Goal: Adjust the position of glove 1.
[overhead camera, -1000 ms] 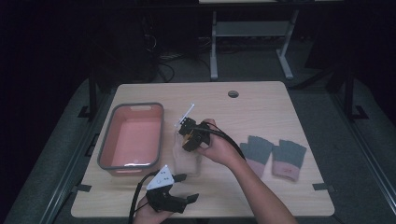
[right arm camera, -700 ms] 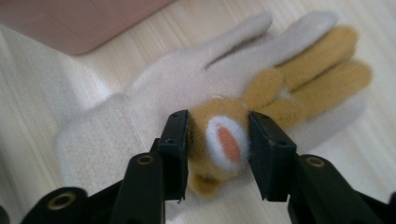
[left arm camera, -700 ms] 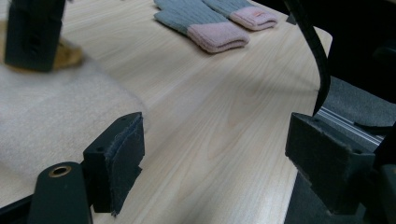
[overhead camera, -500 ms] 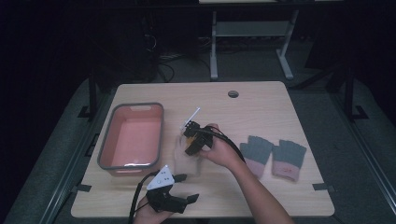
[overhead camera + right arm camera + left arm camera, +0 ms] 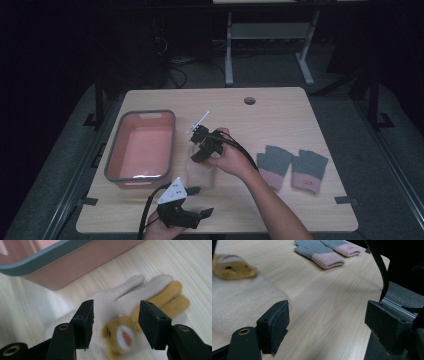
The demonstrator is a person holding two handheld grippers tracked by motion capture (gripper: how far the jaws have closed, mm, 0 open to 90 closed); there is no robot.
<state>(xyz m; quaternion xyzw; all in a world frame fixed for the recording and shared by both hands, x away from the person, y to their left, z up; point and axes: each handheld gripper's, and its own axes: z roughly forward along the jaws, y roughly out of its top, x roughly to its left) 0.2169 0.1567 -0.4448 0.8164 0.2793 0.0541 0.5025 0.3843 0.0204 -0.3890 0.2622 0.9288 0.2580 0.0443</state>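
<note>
1. The cream glove (image 5: 110, 302), with its plush animal face, lies flat on the desk (image 5: 280, 115) just beside the pink bin (image 5: 142, 147); nothing is lifted yet.
2. The right gripper (image 5: 115, 322) hovers over it, jaws parted and empty.
3. The left gripper (image 5: 327, 322) waits wide open, empty.
4. The grey gloves (image 5: 292, 167) lie untouched, well apart; the bin looks empty.

Colours on the pale wood-grain table (image 5: 280, 115)

Left, a pink tub (image 5: 142, 150) with a grey rim. Near it, a cream glove (image 5: 110, 305) bearing a tan-yellow animal face (image 5: 120, 336) with a white and orange muzzle. Right, two grey knit gloves (image 5: 292, 167) with pink cuffs. Both grippers are black.
</note>
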